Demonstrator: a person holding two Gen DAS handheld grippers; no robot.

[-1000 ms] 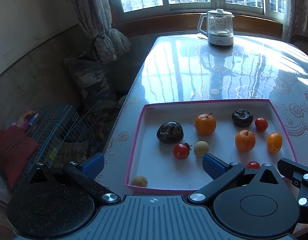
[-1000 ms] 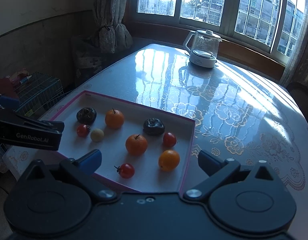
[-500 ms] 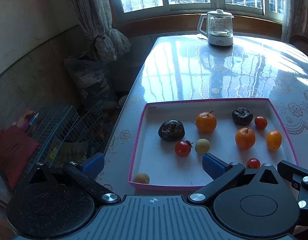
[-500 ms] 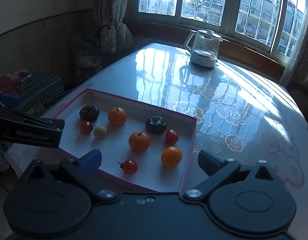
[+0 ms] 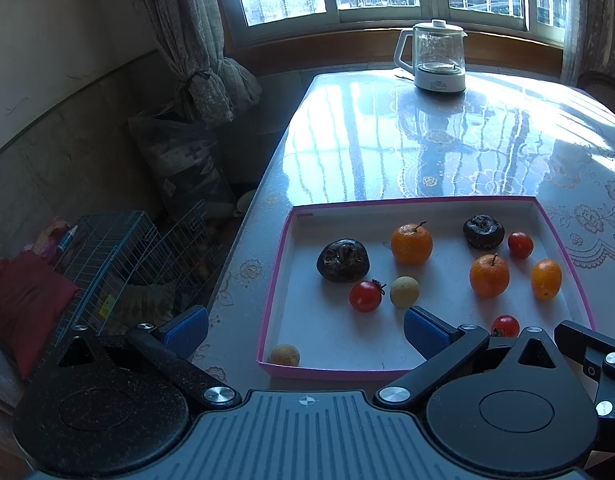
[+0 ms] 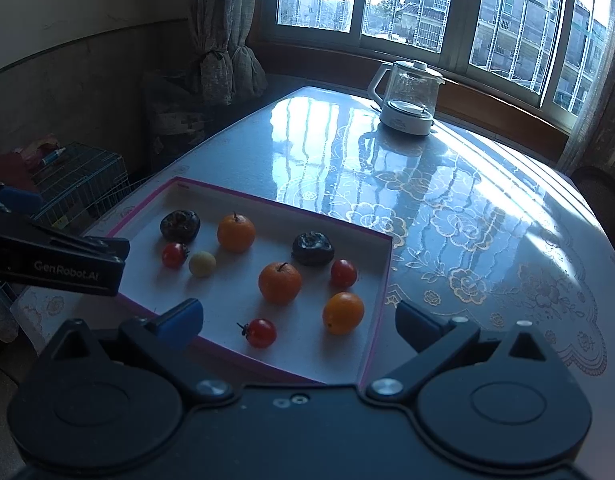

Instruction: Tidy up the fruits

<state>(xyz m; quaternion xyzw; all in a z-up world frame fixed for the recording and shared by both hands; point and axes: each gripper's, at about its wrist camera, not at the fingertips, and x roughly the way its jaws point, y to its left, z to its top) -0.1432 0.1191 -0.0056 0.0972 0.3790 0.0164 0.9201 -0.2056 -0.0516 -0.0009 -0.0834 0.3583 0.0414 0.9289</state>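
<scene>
Fruit is sitting mixed in the pink-rimmed tray [image 5: 272,300] while I am pulling both views back a little; over the last second nothing has been picked up, so sorting is no further along. I am holding the left gripper [image 5: 305,332] and right gripper [image 6: 297,318] spread and empty. Inside: two oranges [image 5: 411,243], dark fruit at ten o'clock [image 5: 342,260], tomatoes [image 5: 365,296], a pale fruit at seven o'clock [image 5: 285,355].

Oranges [image 5: 411,243], cherry tomatoes [image 5: 365,296], dark wrinkled fruits [image 5: 342,260] and pale round ones [image 5: 404,291], scattered in a pink-rimmed tray [image 5: 273,280]
</scene>
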